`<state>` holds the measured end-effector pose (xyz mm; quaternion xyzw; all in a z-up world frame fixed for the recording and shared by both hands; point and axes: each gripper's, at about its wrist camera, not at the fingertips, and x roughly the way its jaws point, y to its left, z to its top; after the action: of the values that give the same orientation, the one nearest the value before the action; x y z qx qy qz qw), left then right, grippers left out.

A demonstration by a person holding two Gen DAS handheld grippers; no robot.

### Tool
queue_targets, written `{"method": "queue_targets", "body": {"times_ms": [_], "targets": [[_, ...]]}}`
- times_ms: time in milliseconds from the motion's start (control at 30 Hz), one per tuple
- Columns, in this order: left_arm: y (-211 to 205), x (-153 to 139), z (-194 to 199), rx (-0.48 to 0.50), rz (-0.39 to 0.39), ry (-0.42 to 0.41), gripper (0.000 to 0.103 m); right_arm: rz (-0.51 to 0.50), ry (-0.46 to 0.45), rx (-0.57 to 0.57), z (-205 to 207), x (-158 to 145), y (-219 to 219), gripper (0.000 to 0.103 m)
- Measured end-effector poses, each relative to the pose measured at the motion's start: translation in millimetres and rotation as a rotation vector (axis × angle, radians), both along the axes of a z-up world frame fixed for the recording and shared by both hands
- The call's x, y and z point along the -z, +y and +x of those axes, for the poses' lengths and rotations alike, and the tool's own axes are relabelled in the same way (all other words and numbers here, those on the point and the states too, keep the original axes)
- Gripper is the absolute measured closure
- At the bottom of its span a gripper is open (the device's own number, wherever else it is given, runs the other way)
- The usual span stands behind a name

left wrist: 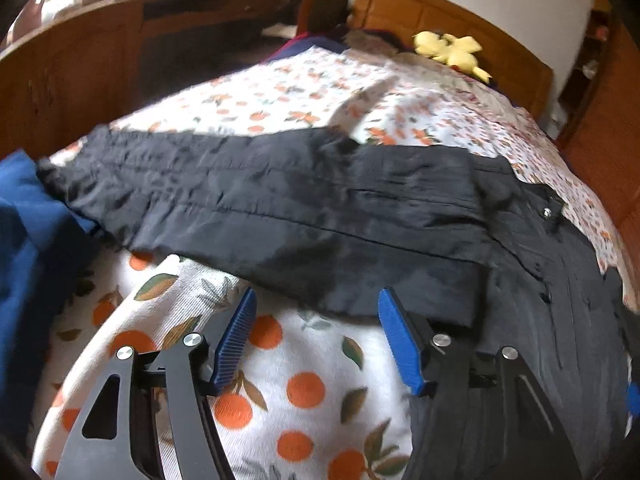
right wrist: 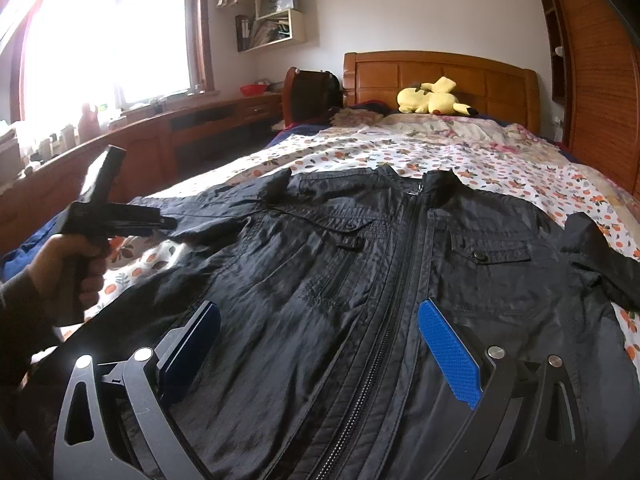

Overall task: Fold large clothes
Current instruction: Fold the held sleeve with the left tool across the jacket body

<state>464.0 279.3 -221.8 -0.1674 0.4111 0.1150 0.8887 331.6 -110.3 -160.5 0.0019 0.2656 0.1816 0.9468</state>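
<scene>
Wall shelf (right wrist: 276, 12) holds books; black jacket (right wrist: 360, 280) spread on bed (right wrist: 480, 160).

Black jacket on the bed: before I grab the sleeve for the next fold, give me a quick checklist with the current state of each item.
1. Black jacket lies front up, spread on the bed: ok.
2. Zipper closed down the front: ok as far as it shows.
3. Sleeve stretched out flat across the bedspread: ok.
4. Left claw open, nothing between its pads, near the sleeve's edge: ok.
5. Right claw open over the jacket's front, gripping nothing: ok.
6. Blue garment touching the sleeve's cuff end, may snag: not ok.
</scene>
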Motion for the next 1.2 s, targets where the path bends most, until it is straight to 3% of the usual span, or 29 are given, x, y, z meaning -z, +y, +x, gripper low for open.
{"method": "queue_targets", "body": {"times_ms": [167, 200, 300, 333, 400, 633, 867, 1067, 1200], "targets": [[18, 13, 12, -0.048, -0.091, 0.033, 0.044, 0.004, -0.004, -0.002, -1, 0, -1, 0.007], [21, 14, 13, -0.054, -0.097, 0.034, 0.051, 0.003, -0.005, -0.001, -2, 0, -1, 0.007], [25, 9, 16, -0.063, -0.102, 0.037, 0.087, 0.002, -0.010, -0.002, -3, 0, 0, 0.007], [24, 7, 17, -0.057, -0.102, 0.034, 0.095, 0.001, -0.011, -0.002, -2, -1, 0, 0.007], [15, -3, 18, -0.046, -0.060, 0.026, 0.101, 0.002, -0.013, -0.003, -3, -1, 0, 0.007], [-36, -47, 20, 0.028, 0.087, -0.019, 0.103, 0.000, -0.021, 0.029, -6, -10, -11, 0.007], [-125, -85, 10, 0.211, 0.177, -0.071, 0.103, -0.006, -0.024, 0.061, -9, -19, -38, 0.007], [-187, -81, -12, 0.364, 0.216, -0.073, 0.103, -0.015, -0.015, 0.091, -14, -17, -62, 0.007], [-198, -62, -24, 0.375, 0.223, -0.042, 0.097, -0.013, -0.016, 0.100, -13, -18, -68, 0.007]]}}
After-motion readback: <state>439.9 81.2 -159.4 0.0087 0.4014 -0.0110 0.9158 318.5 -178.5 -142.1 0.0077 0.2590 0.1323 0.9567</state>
